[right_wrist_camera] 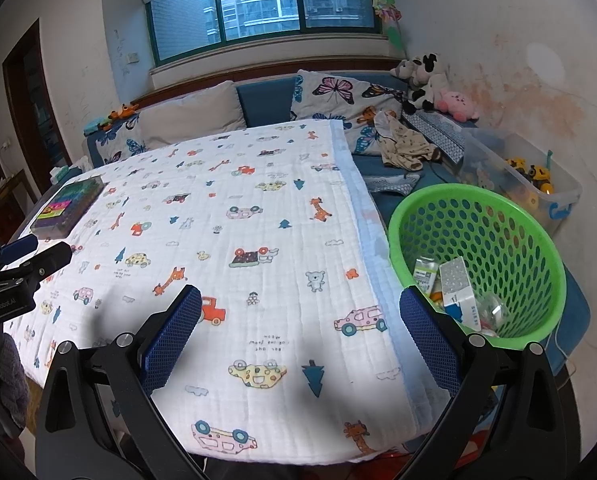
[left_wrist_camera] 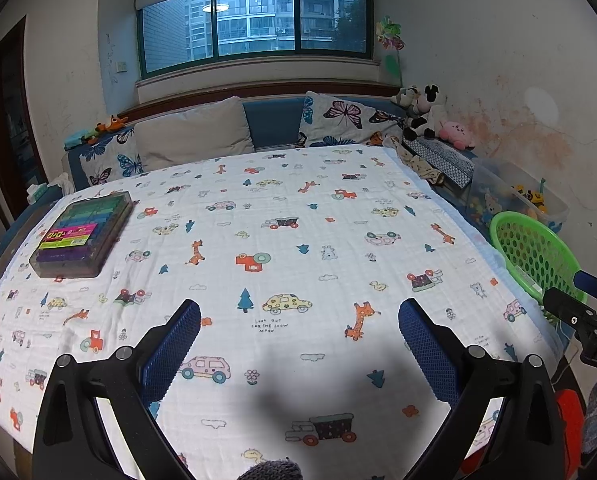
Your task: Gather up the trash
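Observation:
A green perforated basket point(right_wrist_camera: 538, 240) stands off the table's right edge; it also shows in the left wrist view point(left_wrist_camera: 530, 248). Inside it lie a white and blue box point(right_wrist_camera: 458, 288), a small green-labelled carton point(right_wrist_camera: 425, 272) and other scraps. My left gripper point(left_wrist_camera: 298, 316) is open and empty above the near part of the table. My right gripper point(right_wrist_camera: 300, 300) is open and empty above the table's near right part, with its right finger point(right_wrist_camera: 430, 336) in front of the basket's near rim. Each gripper shows at the edge of the other's view.
The table carries a white cloth with cartoon cars and giraffes point(left_wrist_camera: 282, 240). A clear case of coloured markers point(left_wrist_camera: 84, 236) lies at its far left. A blue sofa with butterfly cushions point(left_wrist_camera: 346, 120), plush toys point(left_wrist_camera: 454, 132) and a clear toy bin point(right_wrist_camera: 530, 184) stand behind and to the right.

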